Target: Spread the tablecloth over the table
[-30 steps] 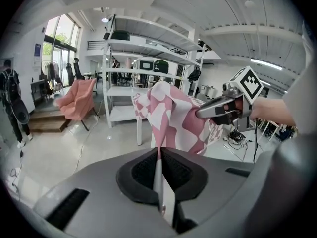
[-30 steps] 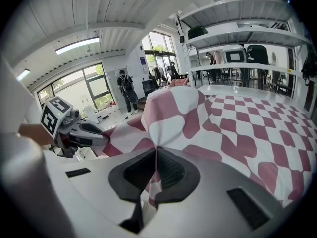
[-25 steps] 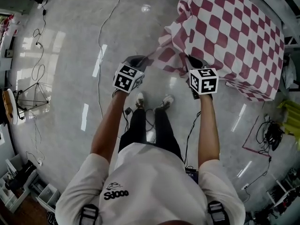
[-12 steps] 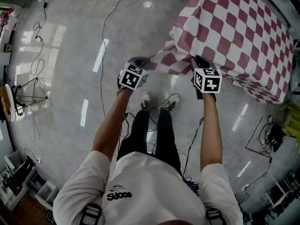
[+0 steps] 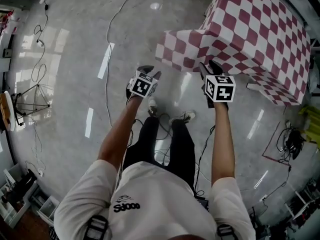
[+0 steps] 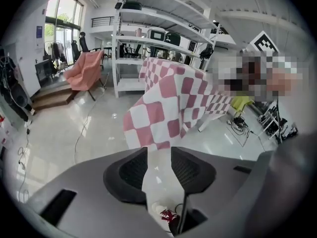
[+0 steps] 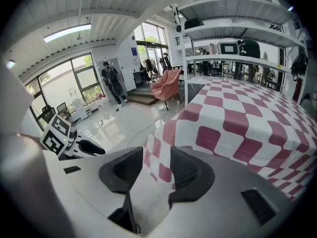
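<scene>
**A:** Fig. legend, pt 1: which step is in hand?

**B:** Late stage, by judgement. The red-and-white checked fabric tablecloth (image 5: 260, 29) lies over the table at upper right of the head view, w/ its sides draped down. The table itself is hidden beneath it. One corner flap juts out toward the person over the glossy pale floor (image 5: 75, 59) and isn't yet hanging flat.

**A:** Pt 2: the grippers?

**B:** The left gripper (image 5: 151, 72) has its jaws opening, w/ a fairly wide gap. In its own view only floor and a white shoe (image 6: 166, 214) show btw. the black ribbed pads (image 6: 130, 170). The cloth corner hangs just beyond the tips, and no pad is on it. The right gripper (image 5: 209, 66) is likewise opening, w/ a similar gap. The draped side of the cloth shows through that gap but lies behind it, so the pads aren't pressing on it. Neither gripper holds anything.

**A:** Pt 3: next move?

**B:** Prob. a check of the drape. If the near edge hangs uneven, the move is to re-pinch the hem w/ both grippers, tug it level and settle the jutting corner. That calls for a light pull only, since a hard one could drag the cloth off the far side.
</scene>
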{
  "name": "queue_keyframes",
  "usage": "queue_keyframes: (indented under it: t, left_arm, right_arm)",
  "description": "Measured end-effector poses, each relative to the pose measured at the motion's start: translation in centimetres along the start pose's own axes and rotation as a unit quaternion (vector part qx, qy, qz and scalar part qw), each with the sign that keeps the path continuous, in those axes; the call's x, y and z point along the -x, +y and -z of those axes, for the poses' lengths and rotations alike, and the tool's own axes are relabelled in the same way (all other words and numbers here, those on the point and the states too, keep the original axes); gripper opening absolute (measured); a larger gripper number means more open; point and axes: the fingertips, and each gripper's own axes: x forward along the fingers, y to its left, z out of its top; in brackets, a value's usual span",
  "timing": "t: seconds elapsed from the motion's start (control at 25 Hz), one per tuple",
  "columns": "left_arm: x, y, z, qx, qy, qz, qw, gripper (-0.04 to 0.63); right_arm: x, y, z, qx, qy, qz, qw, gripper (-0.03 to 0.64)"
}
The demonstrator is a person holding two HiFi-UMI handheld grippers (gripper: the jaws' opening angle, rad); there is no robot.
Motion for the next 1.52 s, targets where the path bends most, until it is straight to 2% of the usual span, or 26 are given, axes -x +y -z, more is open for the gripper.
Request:
queue_keyframes:
  t: [0.16, 0.32, 0.48, 0.72, 1.04, 1.28, 1.52]
  left_arm:
    - [1.1, -1.9, -2.2, -0.008, -0.023, -0.002, 0.9997, 0.164]
    - [4.0, -5.2, -8.2, -0.019, -0.086, 0.004, 0.9961, 0.153]
    - [7.5, -10.4, -15.0, -0.055, -0.152, 0.03, 0.9864, 0.116]
    - [13.9, -17.0, -25.1, -0.111, -0.241, 0.072, 0.9614, 0.055]
    - [21.8, -24.0, -35.2, -0.206, -0.327, 0.123, 0.914, 0.037]
    - [26.7, -27.1, -38.6, -0.245, -0.363, 0.152, 0.8859, 0.032]
    - [29.6, -28.5, -39.8, -0.268, -0.384, 0.158, 0.8694, 0.032]
  right_arm:
    - [3.4, -0.5, -0.2, -0.012, -0.023, 0.0, 1.0, 0.196]
    - [8.8, -2.0, -2.3, -0.02, -0.063, 0.017, 0.998, 0.195]
    - [15.3, -4.6, -4.4, -0.008, -0.095, 0.052, 0.994, 0.192]
    - [25.4, -7.6, -9.7, 0.019, -0.152, 0.119, 0.981, 0.162]
    - [36.3, -9.8, -15.7, 0.013, -0.217, 0.206, 0.954, 0.09]
    - [41.6, -8.7, -18.3, 0.023, -0.259, 0.228, 0.938, 0.028]
    - [44.5, -7.0, -20.0, 0.039, -0.279, 0.243, 0.928, 0.023]
